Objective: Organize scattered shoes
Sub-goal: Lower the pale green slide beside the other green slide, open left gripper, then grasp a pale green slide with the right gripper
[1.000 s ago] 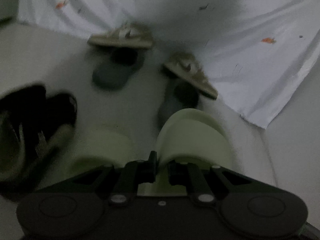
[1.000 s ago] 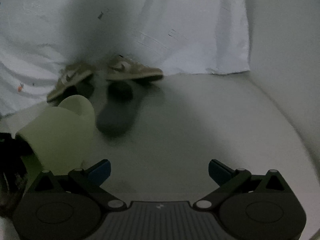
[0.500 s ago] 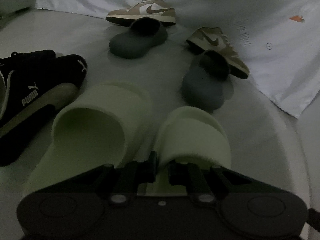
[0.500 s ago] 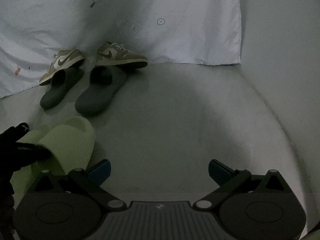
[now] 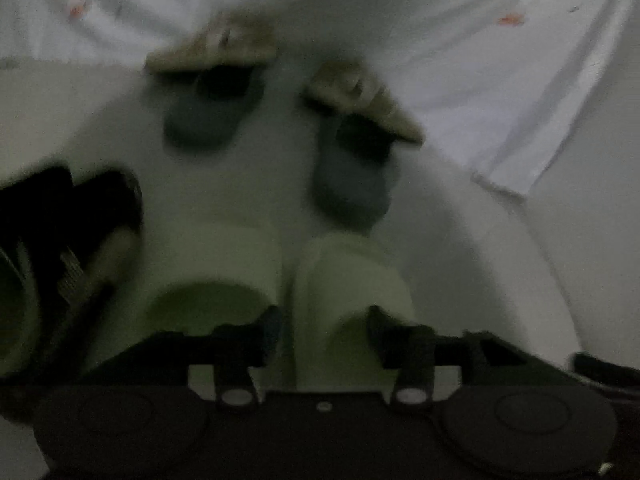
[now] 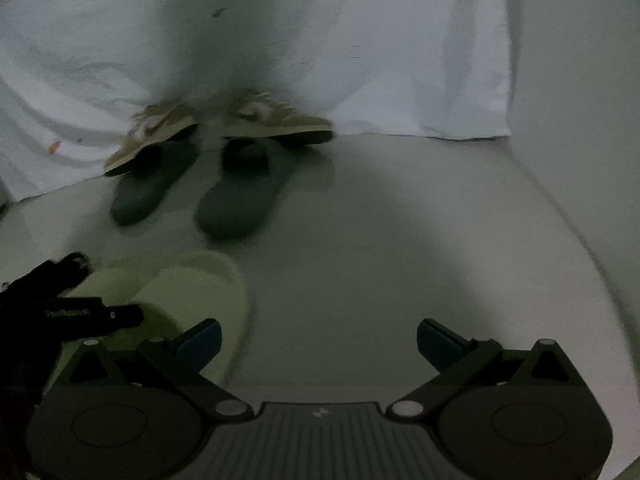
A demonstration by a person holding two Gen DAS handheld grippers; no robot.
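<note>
Two pale green slides lie side by side just ahead of me, a left one [image 5: 212, 280] and a right one [image 5: 352, 280]. My left gripper [image 5: 326, 326] straddles the right slide's inner edge; its jaws are opening and the pads stand off the slide. In the right wrist view that green slide [image 6: 192, 284] lies at the lower left, with one of the left gripper's dark fingers [image 6: 120, 316] over it. My right gripper [image 6: 318, 340] is open above bare floor, with nothing between its fingers.
Two grey slides [image 5: 208, 120] [image 5: 352, 184] lie further ahead, each with a tan sneaker [image 5: 216, 46] [image 5: 360, 100] at its far end. Black sneakers [image 5: 72, 232] sit at the left. A white carrot-print cloth [image 6: 420, 60] hangs behind; pale floor [image 6: 400, 240] spreads to the right.
The left jaws were shut on the right green slide's edge and have now spread apart. Both views swung and blurred. The right gripper stayed open.
</note>
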